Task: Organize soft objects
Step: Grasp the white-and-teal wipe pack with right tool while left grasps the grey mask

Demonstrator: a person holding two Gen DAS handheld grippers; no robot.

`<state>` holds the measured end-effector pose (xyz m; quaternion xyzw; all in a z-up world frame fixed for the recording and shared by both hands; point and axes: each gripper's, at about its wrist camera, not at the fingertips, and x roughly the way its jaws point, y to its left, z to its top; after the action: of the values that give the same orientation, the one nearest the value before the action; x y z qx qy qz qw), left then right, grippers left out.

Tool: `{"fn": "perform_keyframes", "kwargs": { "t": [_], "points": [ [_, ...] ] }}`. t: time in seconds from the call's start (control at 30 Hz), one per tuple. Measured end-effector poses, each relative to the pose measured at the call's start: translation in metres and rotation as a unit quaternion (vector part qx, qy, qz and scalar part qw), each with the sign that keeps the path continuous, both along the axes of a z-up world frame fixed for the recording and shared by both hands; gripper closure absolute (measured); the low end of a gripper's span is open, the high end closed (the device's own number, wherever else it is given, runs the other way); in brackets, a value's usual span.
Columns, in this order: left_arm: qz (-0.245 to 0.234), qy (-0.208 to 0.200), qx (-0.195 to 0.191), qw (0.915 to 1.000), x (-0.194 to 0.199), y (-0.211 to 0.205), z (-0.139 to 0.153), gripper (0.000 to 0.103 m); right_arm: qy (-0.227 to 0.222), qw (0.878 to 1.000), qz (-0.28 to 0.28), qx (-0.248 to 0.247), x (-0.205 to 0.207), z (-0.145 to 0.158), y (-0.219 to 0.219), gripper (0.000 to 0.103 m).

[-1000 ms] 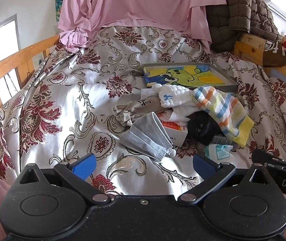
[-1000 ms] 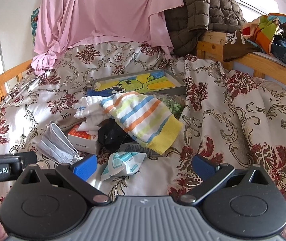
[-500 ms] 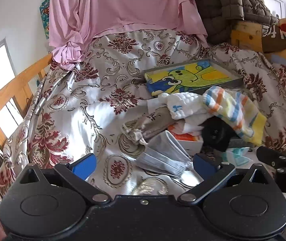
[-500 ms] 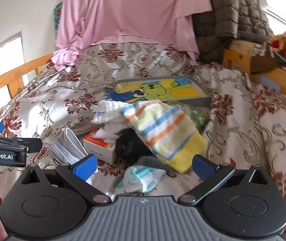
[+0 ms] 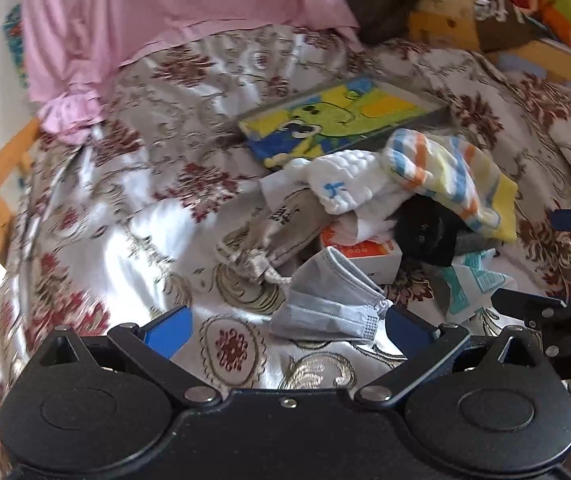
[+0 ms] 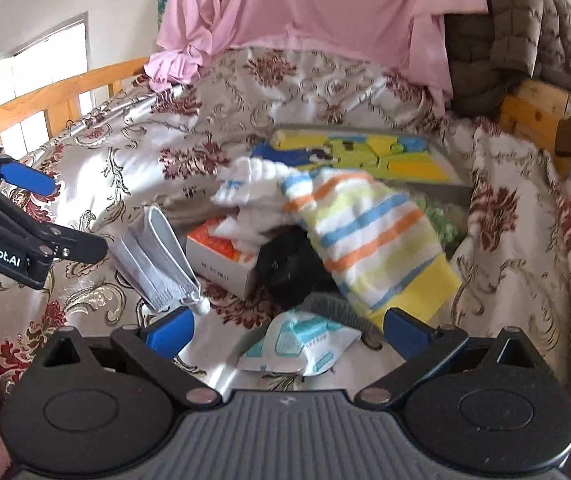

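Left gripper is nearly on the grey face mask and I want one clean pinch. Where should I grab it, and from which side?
Take the face mask across its folded pleated body, coming in from the near side where the open left gripper already faces it. It lies flat and layered on the bedspread, its far end propped on the small box, so the near edge looks freest. Avoid the thin ear loops.

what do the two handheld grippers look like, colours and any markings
Both are black two-finger tools with blue finger pads and round black discs at the linkage bases, joined by silver rivets. The left gripper has a smooth black body; the right gripper has a ribbed grey one. White lettering reading "GenRobot.AI", partly cut off, marks the left gripper's side in the right wrist view.
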<state>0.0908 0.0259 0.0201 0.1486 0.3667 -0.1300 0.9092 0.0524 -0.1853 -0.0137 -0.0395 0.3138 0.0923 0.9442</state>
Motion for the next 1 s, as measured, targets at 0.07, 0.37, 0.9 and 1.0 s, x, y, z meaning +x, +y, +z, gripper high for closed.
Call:
{"fn": "perform_keyframes", "kwargs": {
  "t": [0.07,0.37,0.9,1.0],
  "points": [
    [-0.022,0.011,-0.003,0.9997,0.011,0.0,-0.006,0.001,0.015,1.0,-0.002,0.008,0.006,-0.005,-0.002,0.006],
    [-0.147,0.037,-0.013,0.9883,0.05,-0.01,-0.028,0.001,0.071,0.997,-0.02,-0.002,0.038,-0.032,0.0,0.017],
    [-0.184,0.101,-0.006,0.9776,0.068,-0.018,-0.059,0.035,0.133,0.989,-0.062,-0.001,0.062,-0.044,0.006,0.026],
    [-0.187,0.102,-0.003,0.977,0.065,-0.02,-0.058,0.05,0.15,0.986,-0.071,0.013,0.065,-0.047,0.005,0.034]
  ]
}}
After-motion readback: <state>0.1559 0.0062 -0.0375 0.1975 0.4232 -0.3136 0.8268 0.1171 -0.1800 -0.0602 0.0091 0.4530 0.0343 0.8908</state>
